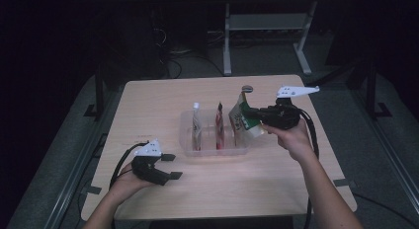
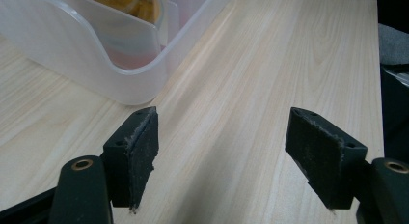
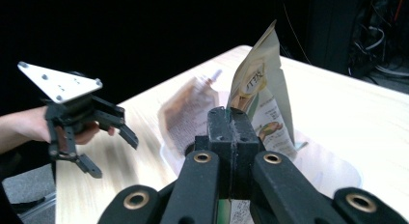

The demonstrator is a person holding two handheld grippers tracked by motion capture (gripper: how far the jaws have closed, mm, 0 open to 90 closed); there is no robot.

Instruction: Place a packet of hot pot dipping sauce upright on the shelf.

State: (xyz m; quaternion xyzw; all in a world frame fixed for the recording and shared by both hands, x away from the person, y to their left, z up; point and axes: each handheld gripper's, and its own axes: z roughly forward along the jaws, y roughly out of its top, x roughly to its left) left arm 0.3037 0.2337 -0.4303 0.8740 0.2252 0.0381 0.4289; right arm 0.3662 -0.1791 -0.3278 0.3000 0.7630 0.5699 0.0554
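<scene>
A green and white standing pouch (image 1: pixel 241 124) hangs tilted over the right end of a clear plastic bin (image 1: pixel 213 151). My right gripper (image 1: pixel 250 112) is shut on its edge. In the right gripper view the two jaws (image 3: pixel 231 125) press together with the pouch (image 3: pixel 264 84) rising behind them. A white spouted pouch (image 1: pixel 196 124) and a red pouch (image 1: pixel 219 125) stand in the bin's other slots. My left gripper (image 1: pixel 173 166) rests open at the table's front left, apart from the bin. Its pads (image 2: pixel 142 154) stand wide with bare wood between them.
The bin's rounded corner (image 2: pixel 120 74) lies just ahead and left of the left gripper, with an orange-printed pouch (image 2: pixel 130 2) inside. A small round dark object (image 1: pixel 247 88) sits near the table's far edge. The left gripper (image 3: pixel 112 154) appears across the table in the right gripper view.
</scene>
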